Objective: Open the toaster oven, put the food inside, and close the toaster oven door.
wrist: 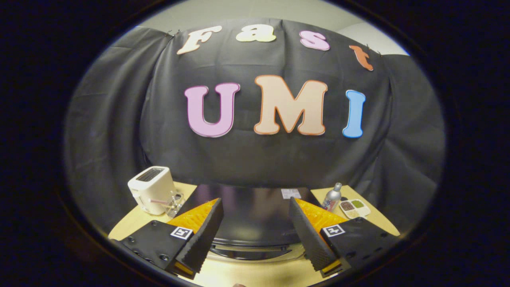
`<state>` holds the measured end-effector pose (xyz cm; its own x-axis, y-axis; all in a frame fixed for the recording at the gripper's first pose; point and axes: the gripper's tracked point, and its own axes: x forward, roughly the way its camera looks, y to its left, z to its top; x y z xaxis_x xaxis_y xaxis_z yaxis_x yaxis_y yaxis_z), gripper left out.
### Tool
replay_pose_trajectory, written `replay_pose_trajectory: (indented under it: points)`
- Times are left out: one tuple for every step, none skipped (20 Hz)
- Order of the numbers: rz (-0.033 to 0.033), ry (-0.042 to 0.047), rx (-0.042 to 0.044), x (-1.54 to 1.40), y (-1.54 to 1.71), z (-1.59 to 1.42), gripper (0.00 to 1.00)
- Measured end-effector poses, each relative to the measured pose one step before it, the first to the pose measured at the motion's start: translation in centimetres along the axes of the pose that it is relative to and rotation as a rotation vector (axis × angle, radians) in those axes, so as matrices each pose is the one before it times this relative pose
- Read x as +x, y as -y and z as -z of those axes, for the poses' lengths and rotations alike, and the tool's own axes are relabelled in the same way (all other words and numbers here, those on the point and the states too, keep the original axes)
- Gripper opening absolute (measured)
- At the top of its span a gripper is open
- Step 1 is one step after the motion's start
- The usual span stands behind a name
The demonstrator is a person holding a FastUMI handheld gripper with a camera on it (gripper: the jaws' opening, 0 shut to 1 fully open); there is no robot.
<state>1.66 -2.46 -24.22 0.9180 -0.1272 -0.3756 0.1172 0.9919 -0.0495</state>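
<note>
The claw [255, 213] hangs above the front of the oven [255, 217], its two fingers [201, 235] spread wide apart with nothing between them but the oven's dark top. Neither finger touches anything. The oven sits directly ahead of and below the fingers, its flat black top filling the gap between them and reaching back toward the cloth wall [119, 131]. A small pale label [290, 193] lies on the far part of the top, just beyond the right finger. The oven's rounded front edge shows low between the fingers, with a pale strip [255, 252] under it; whether the door is open or closed cannot be told from here. The oven stands on a light wooden table [131, 223].

Beyond the left finger, near the oven's far left corner, stands a white toaster [150, 189], with a clear holder [174, 202] just beside it. Beyond the right finger stands a small silver bottle [332, 197], and just past that lies a white dish [354, 208] with compartments of dark and green contents. The food for the oven cannot be picked out.
</note>
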Motion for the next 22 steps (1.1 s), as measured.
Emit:
replay_pose_trajectory:
  points:
    - [-0.00348, -0.02370, -0.00238, 0.359, -0.162, 1.027, 1.00]
    - [0.00268, -0.02373, -0.00133, 0.291, -0.205, 1.205, 1.00]
    - [0.00049, -0.02217, 0.00047, 0.122, -0.143, 0.909, 1.00]
    - [0.00095, -0.01356, 0.00470, 0.223, -0.051, 0.856, 1.00]
    - [0.00009, -0.01322, 0.00574, 0.141, -0.019, 0.636, 1.00]
    - [-0.00093, -0.01180, 0.00293, 0.150, -0.087, 0.550, 1.00]
    - [-0.00389, -0.01353, 0.00151, 0.119, -0.064, 0.599, 1.00]
    - [-0.00440, -0.01271, 0.00091, 0.049, -0.026, 0.642, 1.00]
    - [-0.00870, 0.00986, 0.01475, -0.229, -0.077, -0.071, 1.00]
    - [-0.00335, 0.00027, 0.01459, 0.093, 0.043, 0.162, 1.00]
    - [-0.00914, -0.00912, 0.01598, -0.135, -0.140, 0.204, 1.00]
    - [-0.00462, -0.00021, 0.01834, -0.074, 0.061, 0.286, 1.00]
    - [-0.00035, 0.00112, 0.01055, -0.071, 0.168, 0.162, 1.00]
    - [-0.00122, 0.00783, -0.00931, -0.029, 0.075, -0.077, 1.00]
    - [-0.00154, 0.00760, -0.01207, -0.139, -0.133, 0.036, 1.00]
    - [-0.00376, 0.00435, -0.00671, -0.252, -0.042, 0.139, 1.00]
    - [-0.00463, 0.00084, 0.00392, -0.161, 0.048, 0.036, 1.00]
    - [-0.00403, -0.00353, 0.00260, -0.155, 0.058, 0.063, 1.00]
    - [-0.00025, -0.01020, -0.01052, -0.128, 0.188, 0.466, 1.00]
    - [-0.00159, 0.00183, 0.00840, 0.066, 0.055, 0.081, 1.00]
    - [-0.00009, 0.00513, 0.00263, -0.247, 0.143, 0.138, 1.00]
    - [-0.00006, -0.00203, -0.00141, -0.356, -0.004, 0.053, 1.00]
